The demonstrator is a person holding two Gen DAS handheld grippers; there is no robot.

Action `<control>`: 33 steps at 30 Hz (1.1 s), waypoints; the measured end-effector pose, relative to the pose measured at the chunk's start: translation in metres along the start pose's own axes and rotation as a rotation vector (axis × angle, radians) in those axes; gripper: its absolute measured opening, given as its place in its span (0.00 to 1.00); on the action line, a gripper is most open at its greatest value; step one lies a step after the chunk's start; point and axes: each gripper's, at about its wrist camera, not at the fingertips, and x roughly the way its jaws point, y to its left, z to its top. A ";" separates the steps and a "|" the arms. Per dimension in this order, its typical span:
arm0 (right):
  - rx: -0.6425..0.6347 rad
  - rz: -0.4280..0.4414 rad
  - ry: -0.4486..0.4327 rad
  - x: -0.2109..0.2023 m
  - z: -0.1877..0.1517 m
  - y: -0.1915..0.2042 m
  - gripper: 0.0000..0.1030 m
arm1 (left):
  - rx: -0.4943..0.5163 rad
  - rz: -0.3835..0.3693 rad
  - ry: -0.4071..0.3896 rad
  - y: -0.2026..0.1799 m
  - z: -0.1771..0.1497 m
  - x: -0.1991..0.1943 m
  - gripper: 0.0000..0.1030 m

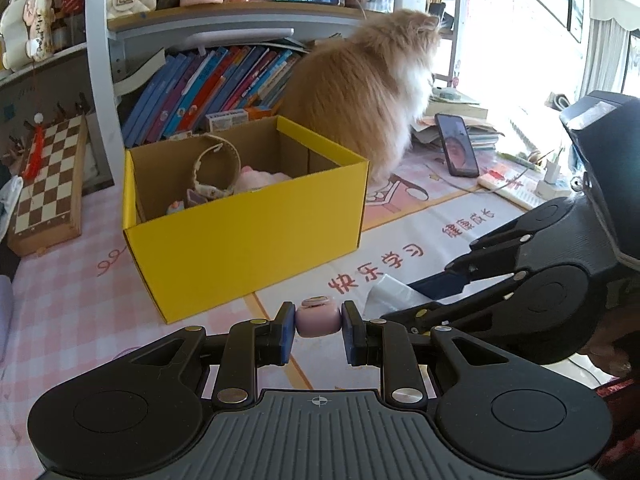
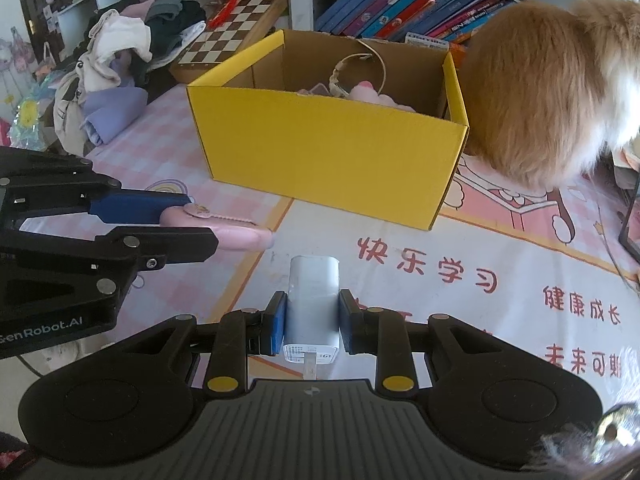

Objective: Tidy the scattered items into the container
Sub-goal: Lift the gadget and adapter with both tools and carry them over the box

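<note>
A yellow cardboard box stands open on the desk, holding a headband, a pink plush item and small bits. My left gripper is shut on a long pink case, seen end-on in the left wrist view and lengthwise in the right wrist view, just short of the box's near corner. In the right wrist view my right gripper is shut on a white charger block, held over the desk mat in front of the box. The right gripper also shows at the right of the left wrist view.
An orange cat sits right behind the box. Leaning books, a chessboard, a propped phone, a power strip and a clothes pile surround the printed desk mat.
</note>
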 end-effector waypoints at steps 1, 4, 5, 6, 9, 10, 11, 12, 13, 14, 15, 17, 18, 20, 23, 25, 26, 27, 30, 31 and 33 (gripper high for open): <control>-0.002 0.000 -0.003 0.000 0.001 -0.001 0.25 | -0.002 -0.001 -0.004 0.000 0.001 -0.001 0.22; 0.009 -0.001 -0.014 -0.002 0.005 -0.004 0.25 | -0.014 -0.005 -0.022 0.001 0.005 -0.004 0.22; 0.014 0.002 -0.017 -0.003 0.006 -0.005 0.25 | -0.016 -0.007 -0.027 0.001 0.007 -0.006 0.22; 0.012 0.005 -0.019 -0.004 0.007 -0.005 0.25 | -0.017 -0.009 -0.034 0.001 0.009 -0.007 0.22; -0.003 0.020 -0.033 -0.009 0.014 -0.006 0.25 | -0.009 -0.010 -0.060 0.001 0.017 -0.012 0.22; -0.005 0.025 -0.041 -0.012 0.017 -0.007 0.25 | -0.007 -0.010 -0.070 0.001 0.020 -0.014 0.22; -0.007 0.029 -0.049 -0.014 0.019 -0.007 0.25 | -0.005 -0.009 -0.075 0.001 0.021 -0.014 0.22; -0.011 0.034 -0.052 -0.015 0.022 -0.007 0.25 | -0.003 -0.004 -0.078 0.001 0.022 -0.014 0.22; -0.016 0.038 -0.053 -0.016 0.023 -0.007 0.25 | -0.004 -0.005 -0.077 0.001 0.022 -0.013 0.22; -0.021 0.042 -0.054 -0.016 0.025 -0.007 0.25 | -0.005 -0.006 -0.075 0.001 0.022 -0.012 0.22; -0.027 0.046 -0.053 -0.016 0.027 -0.006 0.25 | -0.005 -0.007 -0.075 0.000 0.022 -0.011 0.22; -0.037 0.054 -0.051 -0.016 0.029 -0.006 0.25 | -0.005 -0.008 -0.078 0.000 0.023 -0.012 0.22; -0.038 0.058 -0.051 -0.017 0.031 -0.006 0.25 | -0.007 -0.008 -0.081 0.000 0.024 -0.013 0.22; -0.036 0.069 -0.053 -0.018 0.034 -0.008 0.25 | -0.007 -0.006 -0.090 0.001 0.027 -0.015 0.22; -0.038 0.084 -0.072 -0.023 0.044 -0.012 0.25 | -0.011 -0.001 -0.117 0.004 0.037 -0.020 0.22; -0.042 0.090 -0.094 -0.027 0.052 -0.015 0.25 | -0.022 -0.001 -0.141 0.006 0.044 -0.023 0.22; -0.045 0.093 -0.105 -0.030 0.055 -0.016 0.25 | -0.028 0.000 -0.152 0.008 0.048 -0.025 0.22; -0.048 0.096 -0.114 -0.032 0.059 -0.018 0.25 | -0.033 0.002 -0.162 0.009 0.052 -0.026 0.22; -0.056 0.111 -0.140 -0.037 0.072 -0.022 0.25 | -0.048 0.003 -0.179 0.014 0.062 -0.025 0.22; -0.061 0.114 -0.148 -0.038 0.076 -0.024 0.25 | -0.047 0.010 -0.187 0.015 0.067 -0.025 0.22; -0.073 0.117 -0.164 -0.041 0.085 -0.026 0.25 | -0.047 0.020 -0.205 0.018 0.074 -0.023 0.22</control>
